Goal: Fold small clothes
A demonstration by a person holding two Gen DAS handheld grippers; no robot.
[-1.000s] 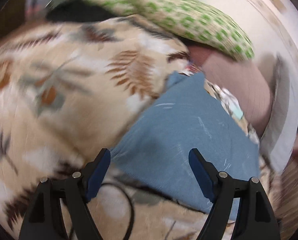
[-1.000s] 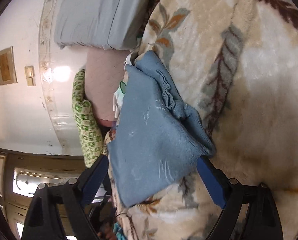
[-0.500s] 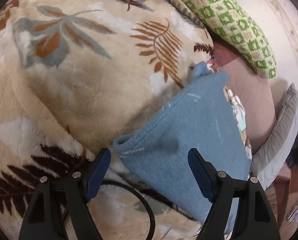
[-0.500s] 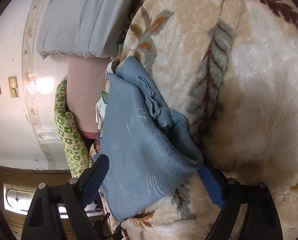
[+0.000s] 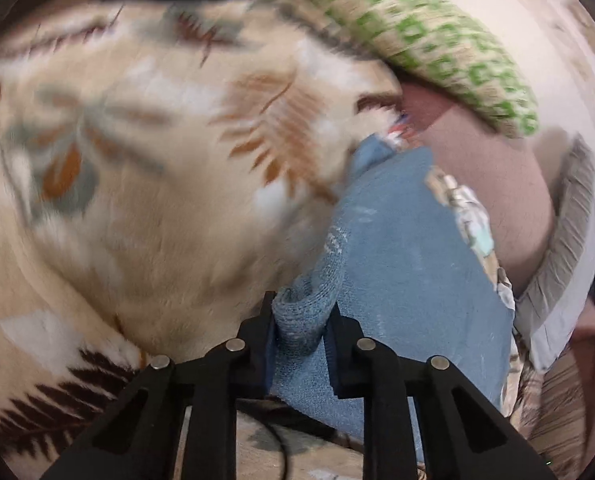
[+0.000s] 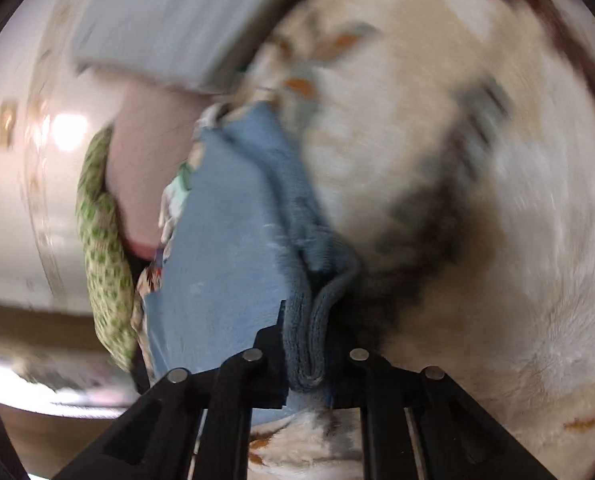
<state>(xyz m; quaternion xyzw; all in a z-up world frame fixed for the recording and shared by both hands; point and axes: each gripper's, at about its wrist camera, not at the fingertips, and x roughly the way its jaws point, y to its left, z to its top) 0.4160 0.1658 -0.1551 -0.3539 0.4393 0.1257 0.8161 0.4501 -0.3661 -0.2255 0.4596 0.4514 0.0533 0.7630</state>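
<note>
Both pinched. My left gripper [image 5: 300, 330] bunches the blue cloth's [image 5: 409, 280] near corner, lower centre; my right gripper [image 6: 306, 354] clamps its other corner. Cloth lies on leaf-print blanket [image 5: 169, 208], paired for lifting.

Surface is a cream plush blanket [image 5: 145, 208] with a leaf print: orange-brown fronds, grey-green leaves, dark brown ferns at the lower left of the left wrist view. Same blanket [image 6: 477, 200] fills the right side of the right wrist view. Green-and-white patterned pillow [image 5: 417, 40] lies along the blanket's far edge; seen again as pillow [image 6: 101, 240] at left. Pink quilted cushion [image 5: 485, 168] sits just below it, touching. Grey pillow [image 6: 169, 20] beside the pink one. A multicoloured printed fabric [image 5: 469, 216] pokes out at the blanket edge. Thin black cable [image 5: 281, 452] runs over the blanket at bottom. Both views are motion-blurred, fine detail unreadable.
</note>
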